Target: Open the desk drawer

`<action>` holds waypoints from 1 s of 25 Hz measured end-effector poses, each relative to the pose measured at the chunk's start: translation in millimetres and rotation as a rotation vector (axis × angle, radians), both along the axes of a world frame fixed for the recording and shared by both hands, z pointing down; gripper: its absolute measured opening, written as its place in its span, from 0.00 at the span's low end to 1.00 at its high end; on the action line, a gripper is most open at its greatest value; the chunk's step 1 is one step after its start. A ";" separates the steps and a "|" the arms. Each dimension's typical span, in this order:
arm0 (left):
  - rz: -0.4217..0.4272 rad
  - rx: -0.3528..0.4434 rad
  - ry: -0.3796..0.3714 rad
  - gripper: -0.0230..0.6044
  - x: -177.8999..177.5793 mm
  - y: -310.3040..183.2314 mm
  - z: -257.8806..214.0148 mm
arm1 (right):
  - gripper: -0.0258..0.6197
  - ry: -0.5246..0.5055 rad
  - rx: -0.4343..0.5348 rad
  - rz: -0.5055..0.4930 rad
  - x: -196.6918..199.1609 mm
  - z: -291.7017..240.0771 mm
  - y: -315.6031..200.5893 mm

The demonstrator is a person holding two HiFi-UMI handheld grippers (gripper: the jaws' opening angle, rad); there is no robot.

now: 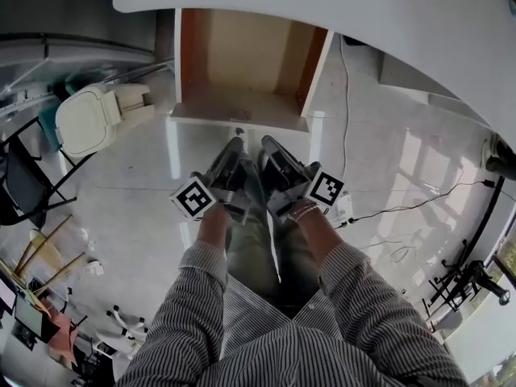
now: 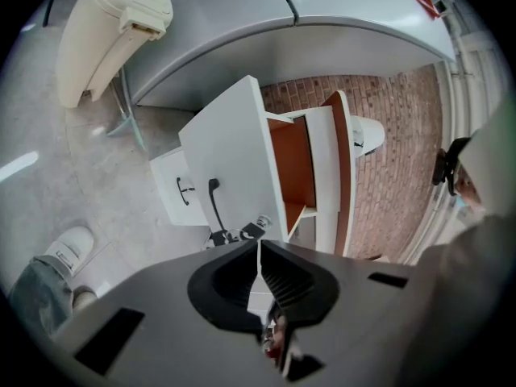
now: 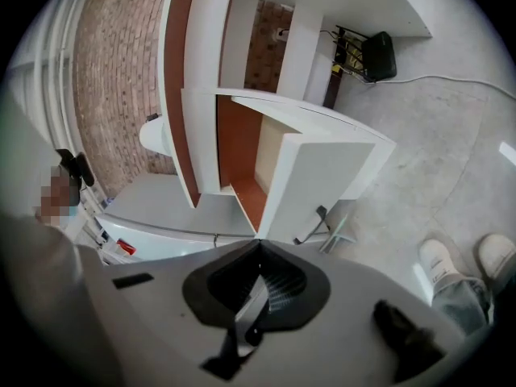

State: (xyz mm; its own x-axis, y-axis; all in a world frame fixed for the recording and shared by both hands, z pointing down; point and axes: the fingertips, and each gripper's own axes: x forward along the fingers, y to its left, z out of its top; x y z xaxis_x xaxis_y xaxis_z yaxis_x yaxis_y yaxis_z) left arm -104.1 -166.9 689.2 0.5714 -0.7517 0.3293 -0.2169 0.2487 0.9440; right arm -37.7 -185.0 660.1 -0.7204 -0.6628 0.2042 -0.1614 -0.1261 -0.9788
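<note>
The desk drawer [image 1: 242, 63] stands pulled out from under the white desk top [image 1: 363, 14], and its wood-brown inside is bare. Its white front panel [image 2: 230, 164] carries a black handle [image 2: 214, 204], which appears in the right gripper view as a grey bar [image 3: 318, 226]. My left gripper [image 1: 236, 145] and right gripper [image 1: 266, 143] hang side by side just in front of that panel, apart from it. The left gripper [image 2: 258, 242] has its jaws together with nothing between them. The right gripper [image 3: 258, 244] is shut and empty too.
A cream chair [image 1: 89, 119] stands left of the drawer and a black chair [image 1: 20, 184] further left. Cables [image 1: 403, 208] trail over the pale floor on the right. Beside the drawer a smaller white front [image 2: 173, 188] has its own handle. My shoes [image 3: 439, 264] are below.
</note>
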 end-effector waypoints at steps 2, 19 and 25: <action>0.015 0.048 0.026 0.07 3.3 -0.3 -15.9 | 0.07 -0.021 0.029 -0.008 -1.6 -15.8 0.6; 0.234 0.411 -0.017 0.06 41.9 -26.2 -214.1 | 0.07 0.014 0.315 -0.071 18.1 -183.3 -27.5; 0.321 0.485 -0.078 0.06 49.7 -27.9 -262.6 | 0.07 0.088 0.422 -0.123 16.1 -240.6 -40.3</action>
State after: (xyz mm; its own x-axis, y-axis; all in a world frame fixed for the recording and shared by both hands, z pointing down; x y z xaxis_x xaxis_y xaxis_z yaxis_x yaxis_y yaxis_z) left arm -54.4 -194.8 426.7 0.7835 -0.6201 0.0409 -0.2831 -0.2974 0.9118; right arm -21.6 -225.3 419.4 -0.7913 -0.6114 -0.0019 -0.2348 0.3067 -0.9224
